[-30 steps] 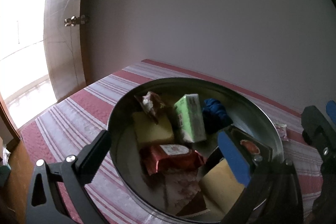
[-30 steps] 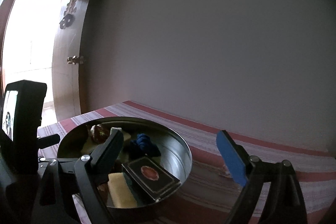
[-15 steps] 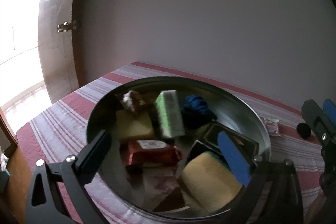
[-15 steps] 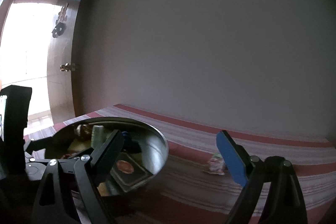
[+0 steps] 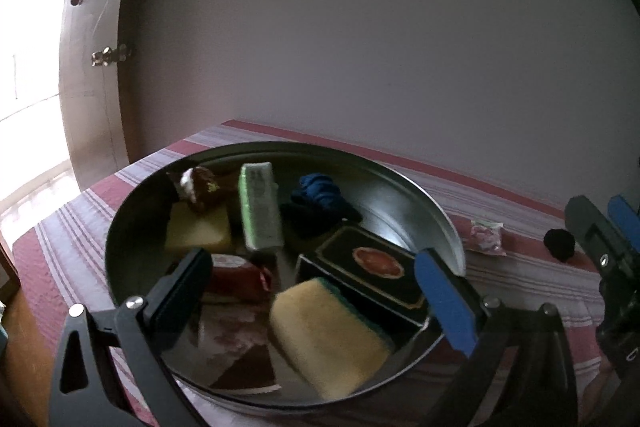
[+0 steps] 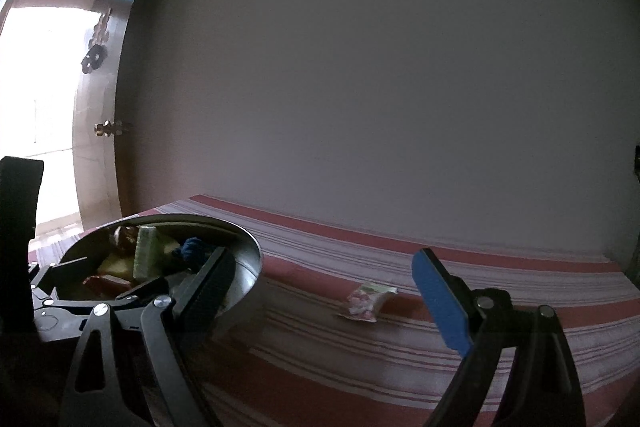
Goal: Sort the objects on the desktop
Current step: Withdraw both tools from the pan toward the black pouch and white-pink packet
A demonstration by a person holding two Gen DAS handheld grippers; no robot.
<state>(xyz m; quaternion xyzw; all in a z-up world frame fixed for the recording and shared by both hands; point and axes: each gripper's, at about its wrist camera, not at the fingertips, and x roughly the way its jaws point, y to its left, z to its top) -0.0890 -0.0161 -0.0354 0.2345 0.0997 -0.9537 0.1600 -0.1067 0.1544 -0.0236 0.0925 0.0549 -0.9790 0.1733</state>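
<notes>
Left side: metal basin crowded with items, blocked passage.
Right side: striped table open; only candy packet lay there.

Plain wall, open wooden door, perhaps daylight beyond.

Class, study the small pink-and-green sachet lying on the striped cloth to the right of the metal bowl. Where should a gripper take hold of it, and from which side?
The sachet lies flat on the striped cloth, apart from the metal bowl. Probably best to come from above and pinch across its narrow width at the middle, since a flat packet offers no raised edge from the side. The right gripper, jaws open, faces it already.
</notes>
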